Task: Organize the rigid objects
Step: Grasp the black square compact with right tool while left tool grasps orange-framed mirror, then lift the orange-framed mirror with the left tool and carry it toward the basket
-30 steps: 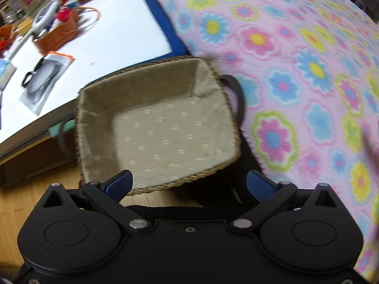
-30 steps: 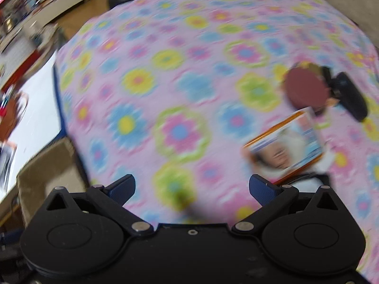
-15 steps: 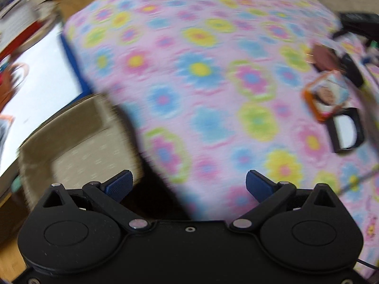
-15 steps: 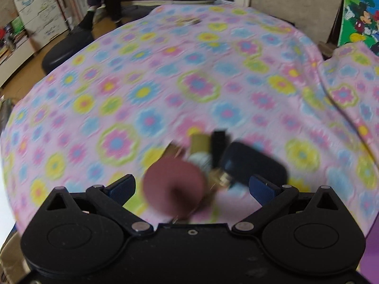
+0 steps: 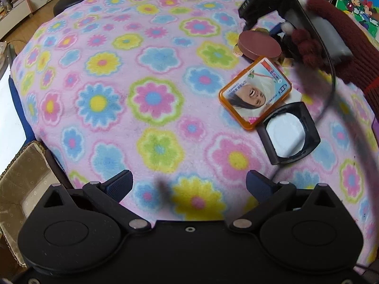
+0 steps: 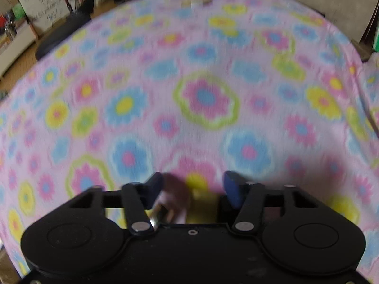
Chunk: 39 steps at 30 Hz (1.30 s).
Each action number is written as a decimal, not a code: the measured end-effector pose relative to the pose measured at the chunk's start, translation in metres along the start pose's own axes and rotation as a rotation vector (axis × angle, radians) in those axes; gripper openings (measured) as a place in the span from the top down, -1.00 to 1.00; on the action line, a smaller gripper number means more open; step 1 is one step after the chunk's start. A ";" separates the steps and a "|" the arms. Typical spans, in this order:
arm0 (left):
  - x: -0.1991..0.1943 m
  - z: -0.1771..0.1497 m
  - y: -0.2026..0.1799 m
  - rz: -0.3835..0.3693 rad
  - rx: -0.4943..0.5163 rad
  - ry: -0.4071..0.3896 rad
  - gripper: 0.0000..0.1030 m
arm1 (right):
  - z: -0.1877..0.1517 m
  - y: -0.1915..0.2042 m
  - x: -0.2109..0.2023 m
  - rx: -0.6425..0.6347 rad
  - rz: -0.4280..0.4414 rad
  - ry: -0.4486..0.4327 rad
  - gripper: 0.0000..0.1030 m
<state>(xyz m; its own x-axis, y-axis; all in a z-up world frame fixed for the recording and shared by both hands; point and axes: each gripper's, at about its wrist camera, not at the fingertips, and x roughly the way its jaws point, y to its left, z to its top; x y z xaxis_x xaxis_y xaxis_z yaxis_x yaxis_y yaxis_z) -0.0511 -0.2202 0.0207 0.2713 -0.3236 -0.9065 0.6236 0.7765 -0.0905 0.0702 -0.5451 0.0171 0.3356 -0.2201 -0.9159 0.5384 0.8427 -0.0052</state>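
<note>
In the left wrist view my left gripper (image 5: 189, 184) is open and empty above the flowered blanket (image 5: 142, 82). Ahead to the right lie an orange-rimmed picture card case (image 5: 255, 94), an open black compact with a mirror (image 5: 289, 135) and a round maroon tin (image 5: 259, 45). The other hand-held gripper (image 5: 279, 2) hangs over the tin, in a hand with a maroon sleeve. In the blurred right wrist view my right gripper (image 6: 193, 184) has its jaws partly closed around a blurred brownish and yellow object (image 6: 180, 198) near the blanket. Whether they grip it is unclear.
A cloth-lined woven basket (image 5: 21, 184) sits at the lower left off the bed's edge, beside a white table (image 5: 7, 108). A dark cable (image 5: 329, 90) arcs across the right side. A small gold item (image 5: 236, 51) lies by the tin. Shelves and floor lie beyond.
My left gripper swung right from the basket to the objects on the blanket. My right gripper moved over the maroon tin group, came down close and narrowed its jaws.
</note>
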 end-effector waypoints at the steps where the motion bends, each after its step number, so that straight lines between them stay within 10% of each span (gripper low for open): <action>1: 0.000 -0.001 0.001 0.000 -0.004 -0.001 -0.90 | -0.010 0.004 -0.005 -0.038 -0.011 -0.010 -0.04; 14: 0.012 0.024 -0.006 -0.029 -0.054 -0.014 -0.91 | -0.121 -0.032 -0.076 -0.043 0.069 0.004 -0.07; 24: 0.037 0.064 -0.020 -0.098 -0.168 0.011 -0.91 | -0.150 -0.042 -0.146 -0.068 0.018 -0.319 -0.40; 26: 0.043 0.068 -0.020 -0.113 -0.184 0.025 -0.91 | -0.155 -0.042 -0.169 -0.056 0.027 -0.439 -0.92; 30: 0.062 0.083 -0.022 -0.158 -0.211 0.065 -0.94 | -0.173 -0.050 -0.198 -0.001 0.114 -0.662 -1.00; 35: 0.079 0.099 -0.026 -0.010 -0.153 0.059 -0.87 | -0.165 -0.039 -0.186 -0.094 0.195 -0.473 -1.00; 39: 0.063 0.101 -0.011 -0.040 -0.104 0.030 -0.78 | -0.165 -0.024 -0.168 -0.195 0.177 -0.257 -0.99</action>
<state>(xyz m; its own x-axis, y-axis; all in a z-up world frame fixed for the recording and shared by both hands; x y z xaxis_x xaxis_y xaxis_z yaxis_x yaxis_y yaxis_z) 0.0335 -0.3041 0.0063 0.2247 -0.3400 -0.9132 0.5536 0.8157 -0.1675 -0.1270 -0.4473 0.1047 0.6067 -0.1578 -0.7791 0.3052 0.9512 0.0450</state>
